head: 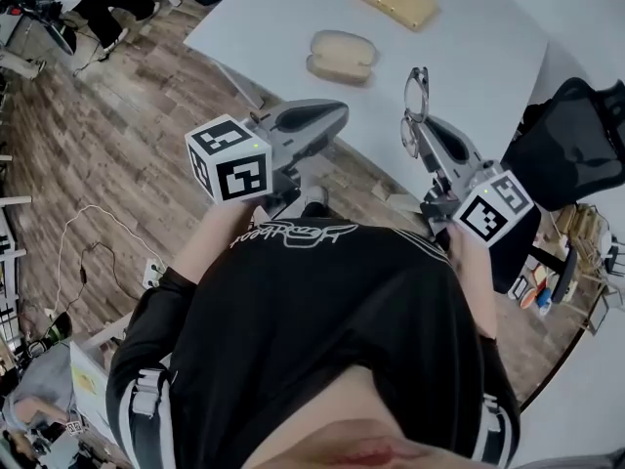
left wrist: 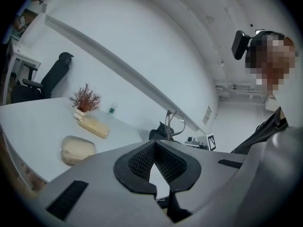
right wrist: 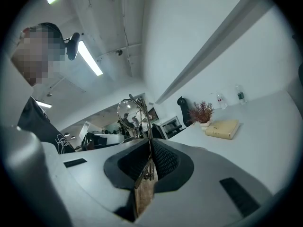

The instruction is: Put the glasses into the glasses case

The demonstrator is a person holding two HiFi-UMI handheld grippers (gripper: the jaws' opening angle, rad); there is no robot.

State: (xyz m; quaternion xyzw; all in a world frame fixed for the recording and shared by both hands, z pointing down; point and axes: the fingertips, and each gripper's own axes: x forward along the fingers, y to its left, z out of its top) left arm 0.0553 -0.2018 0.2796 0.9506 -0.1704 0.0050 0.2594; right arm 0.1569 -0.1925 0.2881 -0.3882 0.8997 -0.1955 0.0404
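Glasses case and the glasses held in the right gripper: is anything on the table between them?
Nothing: in the head view only bare table separates the glasses case from the glasses.

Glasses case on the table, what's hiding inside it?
The glasses case lies with its lid down or nearly down, so its inside is hidden. The glasses are outside it, pinched in the right gripper.
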